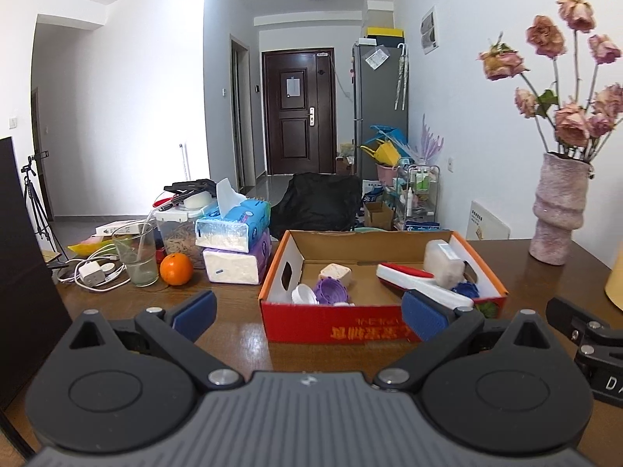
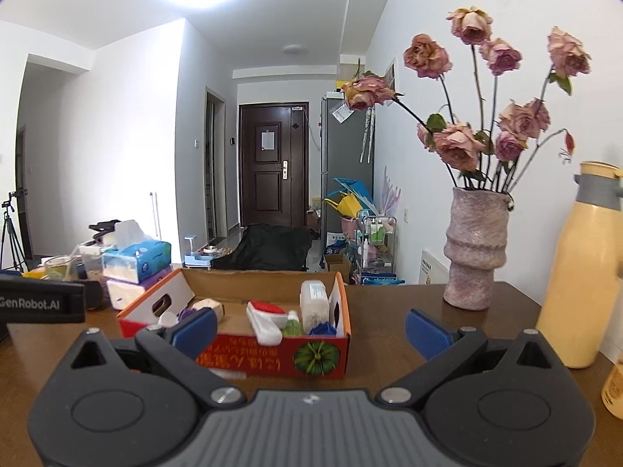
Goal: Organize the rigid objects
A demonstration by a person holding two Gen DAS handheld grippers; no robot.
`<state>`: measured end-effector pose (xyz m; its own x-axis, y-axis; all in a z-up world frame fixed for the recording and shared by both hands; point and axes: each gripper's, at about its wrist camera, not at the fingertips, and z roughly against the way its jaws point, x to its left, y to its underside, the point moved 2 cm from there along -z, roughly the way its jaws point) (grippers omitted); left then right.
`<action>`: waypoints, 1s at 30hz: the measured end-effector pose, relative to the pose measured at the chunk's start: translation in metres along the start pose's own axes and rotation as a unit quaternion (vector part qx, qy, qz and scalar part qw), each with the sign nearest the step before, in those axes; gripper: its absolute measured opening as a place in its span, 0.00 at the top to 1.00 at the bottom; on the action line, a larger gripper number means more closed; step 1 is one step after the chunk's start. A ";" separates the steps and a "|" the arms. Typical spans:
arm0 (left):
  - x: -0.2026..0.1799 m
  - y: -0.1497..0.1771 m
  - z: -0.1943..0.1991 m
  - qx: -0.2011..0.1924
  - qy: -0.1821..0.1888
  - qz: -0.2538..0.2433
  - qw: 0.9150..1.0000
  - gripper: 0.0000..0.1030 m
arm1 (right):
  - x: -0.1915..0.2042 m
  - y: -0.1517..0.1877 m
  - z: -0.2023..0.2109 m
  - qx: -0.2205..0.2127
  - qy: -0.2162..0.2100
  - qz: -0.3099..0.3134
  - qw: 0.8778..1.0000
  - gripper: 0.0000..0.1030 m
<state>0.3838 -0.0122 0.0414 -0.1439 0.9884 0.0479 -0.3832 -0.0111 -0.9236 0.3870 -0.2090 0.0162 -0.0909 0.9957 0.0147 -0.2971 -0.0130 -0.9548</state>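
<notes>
I am holding both tools above the brown wooden table (image 1: 241, 334), facing the open red-and-white cardboard box (image 1: 338, 323), my landmark. The left gripper (image 1: 307, 311) is hovering just in front of the box, its blue-padded fingers (image 1: 193, 313) standing wide apart and gripping nothing. The right gripper (image 2: 311, 330) is hovering in front of the box's right corner, fingers likewise spread and empty. Lying inside the box are a purple ribbed plastic lid (image 1: 331, 290), a white round cap (image 1: 303, 295), a white-and-red flat handled tool (image 1: 420, 282) and a translucent white rectangular container (image 1: 444, 262). Right of the box a pink textured ceramic vase (image 2: 477, 249) of dried roses is standing; left of it, a round orange (image 1: 176, 269).
</notes>
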 end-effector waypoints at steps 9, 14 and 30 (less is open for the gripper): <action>-0.003 0.020 0.069 -0.012 0.006 -0.012 1.000 0.00 | -0.007 0.019 0.068 0.004 0.005 -0.004 1.000 0.00; 0.004 0.035 0.104 -0.014 0.008 -0.008 1.000 0.00 | -0.006 0.025 0.106 -0.002 0.004 0.001 1.000 0.00; 0.024 0.095 0.205 -0.021 0.015 -0.008 1.000 0.00 | 0.003 0.056 0.227 -0.026 -0.009 0.027 0.999 0.00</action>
<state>0.1567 -0.0205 0.0324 -0.1099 0.9926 0.0524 -0.3464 0.0112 -0.9380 0.1544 -0.2277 0.0303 -0.1230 0.9919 -0.0327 -0.2421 -0.0619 -0.9683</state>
